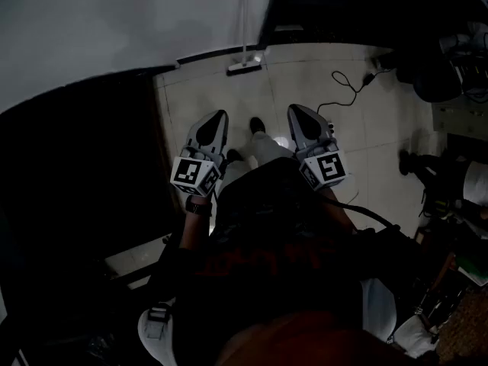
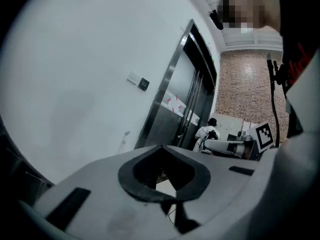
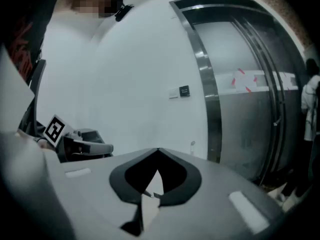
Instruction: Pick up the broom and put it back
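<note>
currently, item one: left gripper (image 1: 219, 117). i am holding it out in front of my body, roughly level, with its jaws pressed together and nothing lying between them; its marker cube (image 1: 195, 175) is sitting at the near end.

item two: right gripper (image 1: 294, 110). i am holding it beside the left one, well apart from it and pointing the same way. its jaws are also closed tip to tip and gripping nothing.

item three: broom (image 1: 245, 29). it is standing upright, leaning against the white wall (image 1: 114, 29), with its head resting on the tiled floor (image 1: 305, 75) at the wall's foot. it is lying ahead of both grippers, well clear of them, and neither is touching it.

item four: black cable (image 1: 347, 90). it is trailing in loops across the tiles to the right of the broom.

item five: elevator doors (image 3: 250, 99). they are showing as steel-framed panels in both gripper views, set into the white wall to the broom's right.

item six: brick wall (image 2: 245, 84), with a person in white (image 2: 207, 132) standing in front of it, far down the corridor.
</note>
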